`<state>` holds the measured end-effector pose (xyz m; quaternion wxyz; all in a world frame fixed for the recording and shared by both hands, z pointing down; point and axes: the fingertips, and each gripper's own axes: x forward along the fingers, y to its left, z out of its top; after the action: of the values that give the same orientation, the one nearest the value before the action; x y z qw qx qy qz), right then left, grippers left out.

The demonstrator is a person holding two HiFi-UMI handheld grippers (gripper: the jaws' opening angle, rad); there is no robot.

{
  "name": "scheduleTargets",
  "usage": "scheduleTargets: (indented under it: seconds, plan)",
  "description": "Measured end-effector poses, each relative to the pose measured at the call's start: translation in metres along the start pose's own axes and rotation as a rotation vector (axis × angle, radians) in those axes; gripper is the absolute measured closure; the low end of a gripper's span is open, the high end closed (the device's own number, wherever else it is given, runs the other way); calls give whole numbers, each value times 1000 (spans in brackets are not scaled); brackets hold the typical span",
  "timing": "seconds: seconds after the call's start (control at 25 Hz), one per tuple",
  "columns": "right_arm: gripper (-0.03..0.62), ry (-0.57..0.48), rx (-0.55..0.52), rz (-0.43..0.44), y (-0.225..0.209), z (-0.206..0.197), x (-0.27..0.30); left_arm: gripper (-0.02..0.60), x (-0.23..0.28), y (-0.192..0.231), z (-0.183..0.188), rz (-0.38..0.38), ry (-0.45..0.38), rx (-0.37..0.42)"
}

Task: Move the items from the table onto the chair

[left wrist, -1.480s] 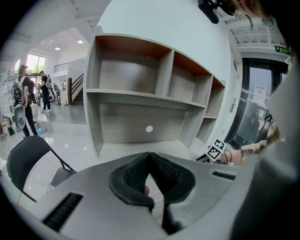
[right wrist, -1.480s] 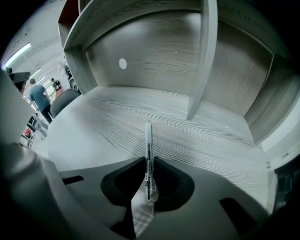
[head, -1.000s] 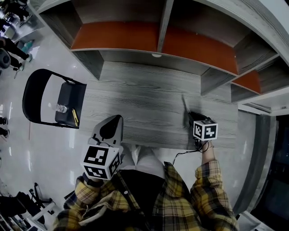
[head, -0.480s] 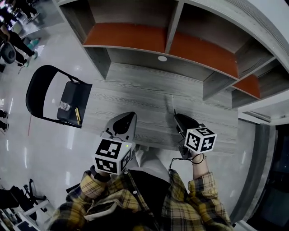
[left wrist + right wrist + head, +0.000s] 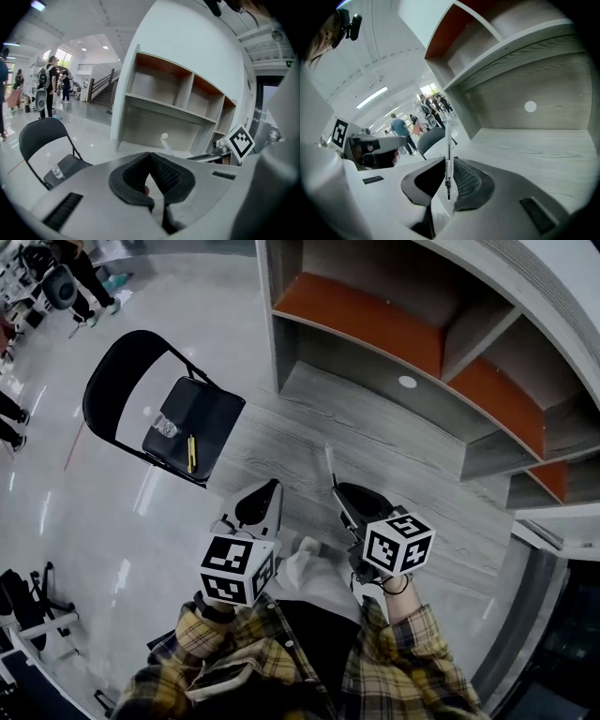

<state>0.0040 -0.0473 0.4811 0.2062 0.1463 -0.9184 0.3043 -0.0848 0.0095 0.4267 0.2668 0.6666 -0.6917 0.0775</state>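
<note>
1. A thin white pen (image 5: 448, 152) stands upright between the pads of the right gripper (image 5: 341, 495). The jaws are closed on its lower part, with its dark end low in the grip and the long shaft rising above the jaw tips.
2. The held pen is in the air over the near edge of the grey wooden table (image 5: 427, 488). It is well apart from the chair (image 5: 111, 381).
3. The left gripper (image 5: 266, 491) sits between the chair and the right gripper. Its jaws are pressed fully together, with nothing held between them.
4. The chair is a black folding one on a glossy pale floor, just beside the table's end. Its seat carries a small clear container (image 5: 167, 426), and a yellow pen (image 5: 191, 454) lies close by it.
5. On the side of the table away from the chair, a shelf unit (image 5: 375, 324) with orange back panels rises from the tabletop.
6. A person in a yellow plaid shirt (image 5: 281, 662) holds both grippers. A few other people stand far off beyond the chair.
</note>
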Motion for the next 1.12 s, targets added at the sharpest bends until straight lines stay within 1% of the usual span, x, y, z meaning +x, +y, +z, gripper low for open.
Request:
scheduleTargets:
  seconds: [0.12,0.28,0.48,0.64,0.76,0.88,1.0,1.12]
  plan:
    - [530,41,-6,38,28,-1,40,578,-15,48,-7,50,-2,-52]
    - [530,85,-1,65,66,-5,105,578,-34,121,-14,94,5,-90]
    - [529,137,2,91,128,-12,194,578,-60,218,-17,132,29,-102]
    - [529,181,-12,106,164,-20,268,578,-62,292,-24,152,60,-98]
    - [529,210,-17,110,177,-29,323,578,-50,340,-37,150,92,-113]
    - [530,228,11,100,184,-40,377,578,-41,386,-55,146,127,-137]
    - [529,255,38,63,184,-57,423,578,-36,422,-75,142,162,-167]
    - [528,291,44,17,174,-78,465,578,-30,454,-102,148,197,-193]
